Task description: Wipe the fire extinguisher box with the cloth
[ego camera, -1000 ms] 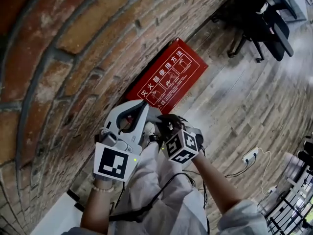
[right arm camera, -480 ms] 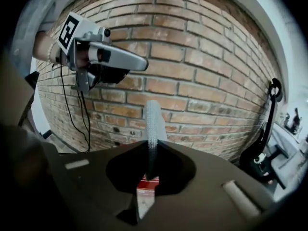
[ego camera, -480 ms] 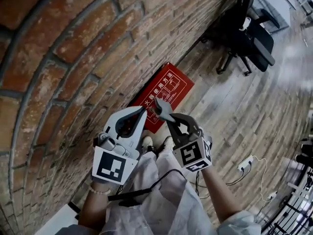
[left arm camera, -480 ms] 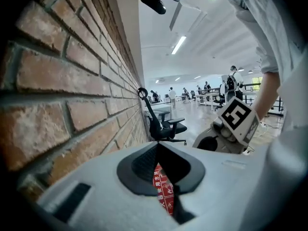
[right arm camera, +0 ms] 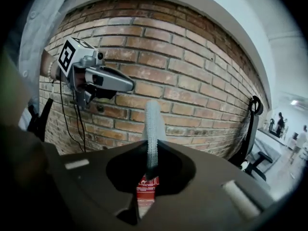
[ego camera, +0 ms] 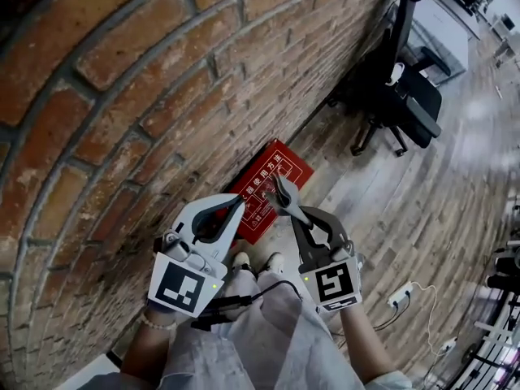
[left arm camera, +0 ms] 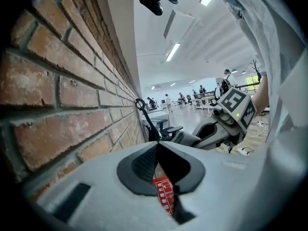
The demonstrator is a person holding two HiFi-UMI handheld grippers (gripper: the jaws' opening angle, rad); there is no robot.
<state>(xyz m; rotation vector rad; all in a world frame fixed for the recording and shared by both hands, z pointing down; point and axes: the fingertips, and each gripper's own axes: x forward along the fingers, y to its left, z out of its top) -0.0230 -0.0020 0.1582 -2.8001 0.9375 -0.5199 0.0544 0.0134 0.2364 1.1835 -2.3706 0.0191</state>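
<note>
Red fire extinguisher box (ego camera: pixel 273 179) on floor (ego camera: pixel 390 210); right tool (ego camera: pixel 286 203) clamped on cloth (right arm camera: pixel 153 121), left tool (ego camera: pixel 238 201) together.

fire extinguisher box (ego camera: pixel 280 162): near edge covered by left tool (ego camera: pixel 237 201) and right tool (ego camera: pixel 279 187) tips; print too small to read | cloth (right arm camera: pixel 153 124): lower end buried between right tool's jaws | office chair (ego camera: pixel 406 96): top cut off by frame edge

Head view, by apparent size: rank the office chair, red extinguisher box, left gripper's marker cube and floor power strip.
1. office chair
2. red extinguisher box, partly hidden
3. marker cube on the left gripper, not far behind the box and enlarged by nearness to the camera
4. power strip
</note>
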